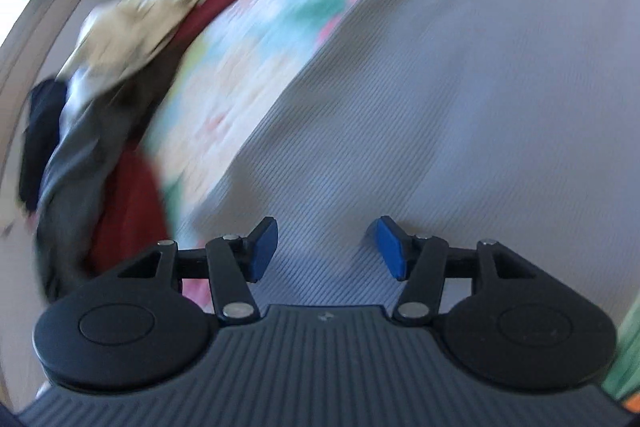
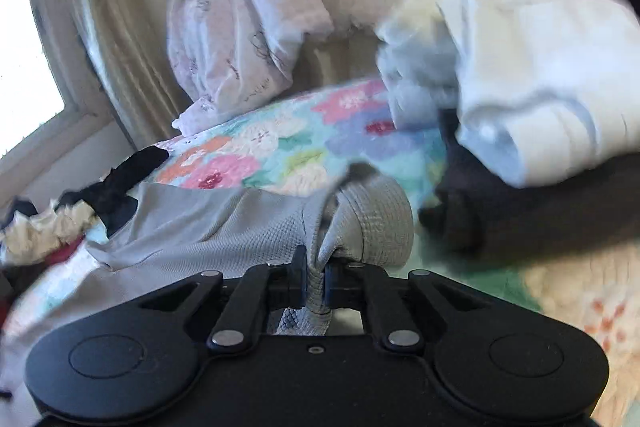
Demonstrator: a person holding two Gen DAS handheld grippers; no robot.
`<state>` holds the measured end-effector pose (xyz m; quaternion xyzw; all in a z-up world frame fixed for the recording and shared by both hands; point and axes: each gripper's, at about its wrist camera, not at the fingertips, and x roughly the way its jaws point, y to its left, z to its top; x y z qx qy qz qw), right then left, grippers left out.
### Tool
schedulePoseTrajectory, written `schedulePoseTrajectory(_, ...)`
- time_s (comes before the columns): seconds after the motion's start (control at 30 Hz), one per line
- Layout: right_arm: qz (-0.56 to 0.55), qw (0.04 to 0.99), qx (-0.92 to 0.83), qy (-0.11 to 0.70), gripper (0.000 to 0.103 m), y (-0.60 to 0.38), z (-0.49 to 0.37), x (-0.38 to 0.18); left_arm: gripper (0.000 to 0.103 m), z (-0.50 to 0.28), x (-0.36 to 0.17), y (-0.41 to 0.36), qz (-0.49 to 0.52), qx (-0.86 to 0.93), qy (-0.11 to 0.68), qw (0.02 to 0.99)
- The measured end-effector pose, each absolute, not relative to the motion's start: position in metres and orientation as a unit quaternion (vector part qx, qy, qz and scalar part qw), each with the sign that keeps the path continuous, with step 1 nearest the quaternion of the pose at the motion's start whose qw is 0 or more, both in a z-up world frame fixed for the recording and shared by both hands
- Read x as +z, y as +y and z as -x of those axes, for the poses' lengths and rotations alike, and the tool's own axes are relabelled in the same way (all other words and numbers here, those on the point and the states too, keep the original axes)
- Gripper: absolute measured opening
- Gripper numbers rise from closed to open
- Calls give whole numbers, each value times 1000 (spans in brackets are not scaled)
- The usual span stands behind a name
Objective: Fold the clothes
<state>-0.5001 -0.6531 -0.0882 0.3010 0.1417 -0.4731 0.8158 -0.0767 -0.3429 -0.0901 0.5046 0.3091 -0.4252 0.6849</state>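
Right gripper (image 2: 316,285) level-ish (pinching grey garment (image 2: 224,227))

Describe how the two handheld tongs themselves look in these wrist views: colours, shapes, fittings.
Both are matte black plastic. The left tongs carry blue rectangular pads on black linkage bars with silver rivets, flanked by two round housings and a ribbed grey body. The right tongs have the same black links, silver rivets and round housings. No cables, sleeves or hands show.

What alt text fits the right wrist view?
The right gripper is shut on a bunched edge of a grey waffle-knit garment lying across a floral quilted bedspread. To the right, a folded white cloth rests on a dark folded garment; a pale patterned pillow leans by the curtain behind.
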Motion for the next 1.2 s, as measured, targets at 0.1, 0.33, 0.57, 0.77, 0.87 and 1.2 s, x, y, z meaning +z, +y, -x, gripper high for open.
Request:
schedulePoseTrajectory(0.1,-332,790,-488,165,17,-659,505,-106,54,46,-83,-312,-459,-406,358,705)
schedulePoseTrajectory(0.33,-211,781,-515,285,51,-590,493,-85,55,-10,-63,-258,-210,-430,493,727)
schedulePoseTrajectory(0.57,-59,875,-393,276,51,-464,454,-32,55,-20,-80,-234,-101,-439,561,695)
schedulePoseTrajectory(0.77,54,940,-225,249,63,-361,360,12,63,-34,-101,-234,-66,-418,571,704)
schedulePoseTrajectory(0.87,74,952,-132,266,63,-315,303,10,59,-35,-106,-239,-78,-422,569,702)
schedulePoseTrajectory(1.2,135,925,12,355,63,-229,194,-38,8,-14,-94,-262,-119,-494,523,684)
